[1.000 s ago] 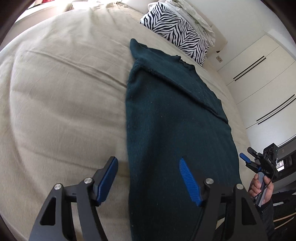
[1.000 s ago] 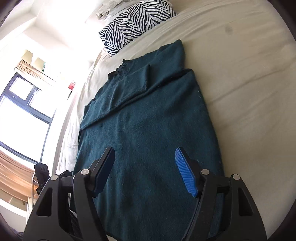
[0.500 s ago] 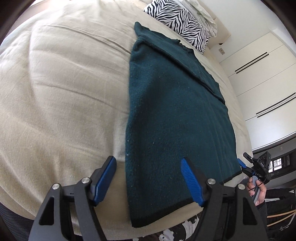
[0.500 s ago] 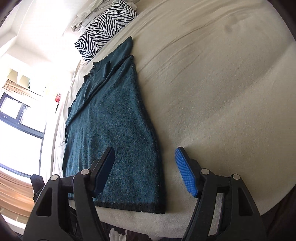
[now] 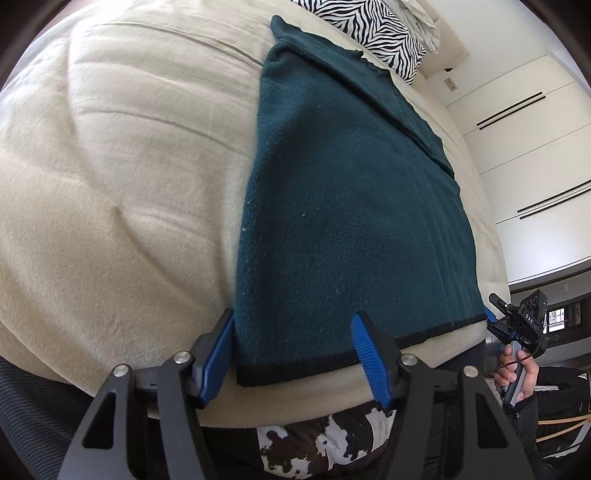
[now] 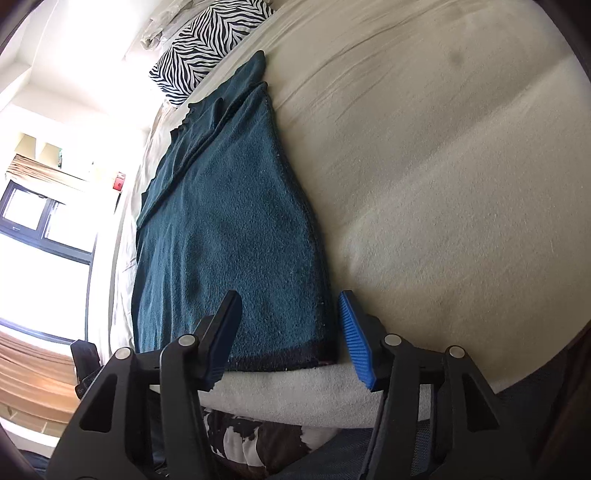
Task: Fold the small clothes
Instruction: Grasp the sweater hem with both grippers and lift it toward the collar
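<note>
Sweater flat on bed, a gripper at each near corner.

Sweater (image 5: pixel 351 206) lies lengthwise on the bed (image 5: pixel 122 177), hem at the near edge, neck end far. Pillow (image 5: pixel 373 26) sits on the bed beyond the far end, bedding piled behind it. Left gripper (image 5: pixel 293 356) straddles the sweater's near left corner, one finger on the bed left of the side edge, the other over the hem. Right gripper (image 6: pixel 290 338) straddles the near right corner (image 6: pixel 325 354), one finger right of the edge. Wardrobe doors (image 5: pixel 532 147) stand right of the bed, window (image 6: pixel 40 229) left. Patterned fabric (image 5: pixel 332 439) lies below the bed's near edge.
</note>
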